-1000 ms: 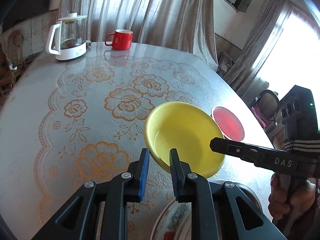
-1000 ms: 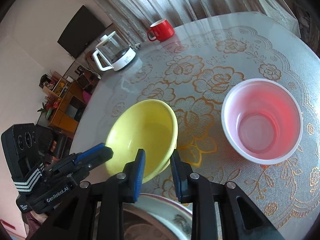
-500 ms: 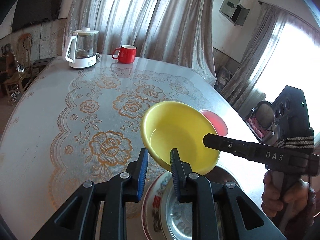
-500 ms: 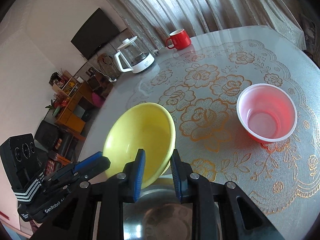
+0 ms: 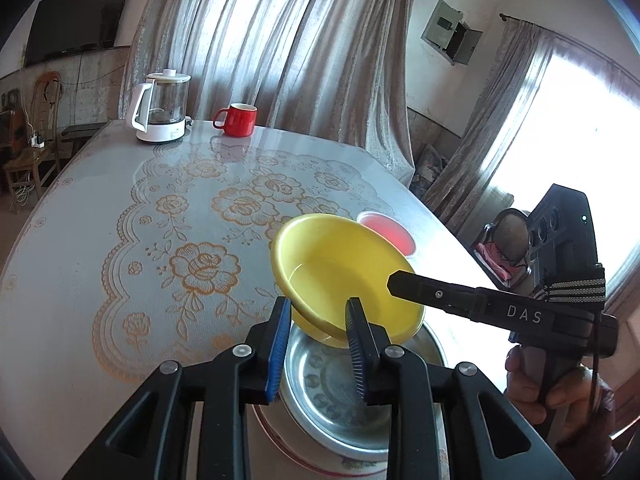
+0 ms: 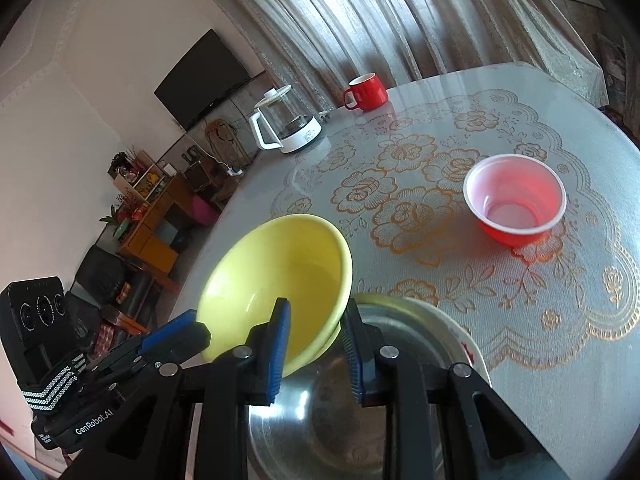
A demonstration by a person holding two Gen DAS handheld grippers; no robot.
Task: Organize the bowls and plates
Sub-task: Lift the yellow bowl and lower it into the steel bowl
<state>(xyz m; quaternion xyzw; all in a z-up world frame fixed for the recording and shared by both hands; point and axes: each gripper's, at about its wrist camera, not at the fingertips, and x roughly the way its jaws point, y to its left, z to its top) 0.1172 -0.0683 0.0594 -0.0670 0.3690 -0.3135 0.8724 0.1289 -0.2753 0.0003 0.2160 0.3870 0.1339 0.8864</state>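
Left wrist view: the left gripper (image 5: 316, 344) is easing its jaws apart around the yellow bowl's (image 5: 340, 268) rim, now over the steel bowl (image 5: 332, 396), while the right gripper (image 6: 314, 350) is still clamping it, so nesting looks imminent.

Yellow bowl (image 5: 344, 276) above steel plate (image 5: 332, 396)

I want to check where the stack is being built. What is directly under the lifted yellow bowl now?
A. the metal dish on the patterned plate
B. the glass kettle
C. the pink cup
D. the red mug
A: the yellow bowl hangs tilted over the metal dish, which sits on the patterned plate; the other three things stand farther away on the table.
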